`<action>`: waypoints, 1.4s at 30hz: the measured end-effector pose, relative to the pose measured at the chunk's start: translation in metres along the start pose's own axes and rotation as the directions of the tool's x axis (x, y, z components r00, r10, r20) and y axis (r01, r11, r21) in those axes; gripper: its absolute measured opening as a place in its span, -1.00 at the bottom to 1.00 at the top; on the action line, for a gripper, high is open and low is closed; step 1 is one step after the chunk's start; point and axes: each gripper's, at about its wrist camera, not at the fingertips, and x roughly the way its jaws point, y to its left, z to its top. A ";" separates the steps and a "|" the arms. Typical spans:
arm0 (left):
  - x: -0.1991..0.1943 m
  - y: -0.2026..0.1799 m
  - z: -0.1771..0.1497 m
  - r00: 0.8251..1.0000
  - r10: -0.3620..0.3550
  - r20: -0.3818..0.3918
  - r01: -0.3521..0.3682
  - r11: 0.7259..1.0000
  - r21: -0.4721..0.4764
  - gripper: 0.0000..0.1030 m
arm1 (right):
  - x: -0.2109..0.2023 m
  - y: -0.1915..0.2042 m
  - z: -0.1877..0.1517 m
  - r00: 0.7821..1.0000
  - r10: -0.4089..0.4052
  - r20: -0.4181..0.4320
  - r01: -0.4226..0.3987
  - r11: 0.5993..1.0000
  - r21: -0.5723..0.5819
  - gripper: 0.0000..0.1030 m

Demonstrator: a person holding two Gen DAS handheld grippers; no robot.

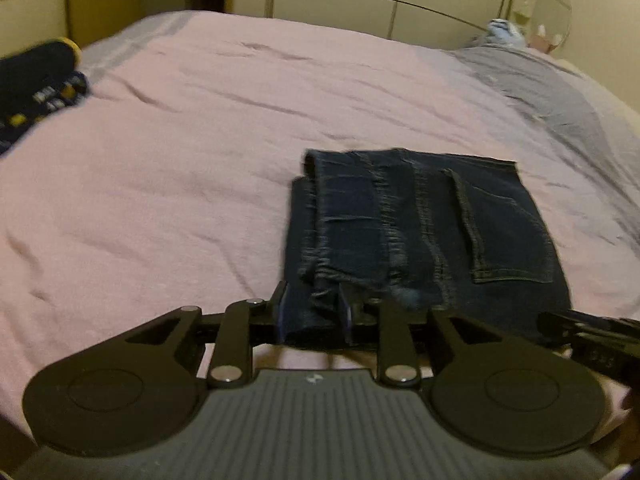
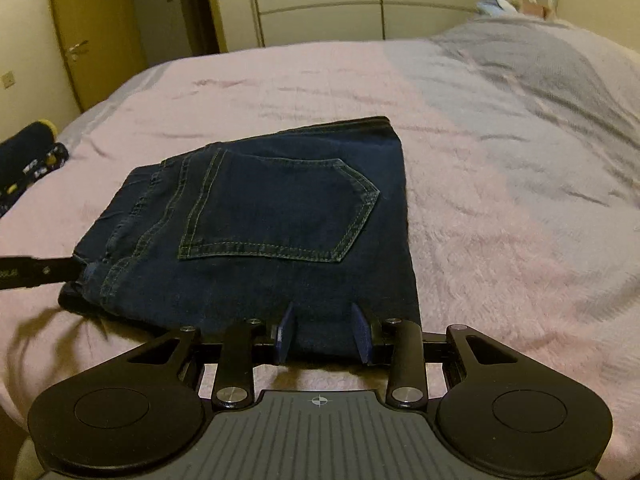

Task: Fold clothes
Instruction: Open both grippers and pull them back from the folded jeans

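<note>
Folded jeans [image 2: 256, 216], near edge between fingers [image 2: 286, 332]

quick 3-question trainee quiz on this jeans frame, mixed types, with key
1. True or false: the folded jeans lie on a pink bedspread.
2. Which part of the jeans faces up? A) back pocket B) zip fly C) price tag
3. Fill in: the left gripper and right gripper both have their fingers at the jeans' ____ edge.

Key: 1 true; 2 A; 3 near
</note>
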 end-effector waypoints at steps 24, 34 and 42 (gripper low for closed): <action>-0.095 -0.034 -0.027 0.999 -0.043 0.031 0.039 0.994 0.099 -0.54 | -0.089 0.028 -0.017 0.998 -0.066 -0.021 0.067 0.997 0.043 -0.18; -0.102 -0.030 -0.023 0.990 -0.125 0.062 0.118 0.988 0.102 -0.56 | -0.103 0.017 -0.021 0.998 -0.001 0.056 -0.004 0.995 0.097 -0.17; -0.047 -0.034 0.003 0.991 -0.127 0.033 0.123 0.986 0.109 -0.65 | -0.076 -0.019 -0.003 0.992 0.021 0.124 -0.043 0.983 0.177 -0.17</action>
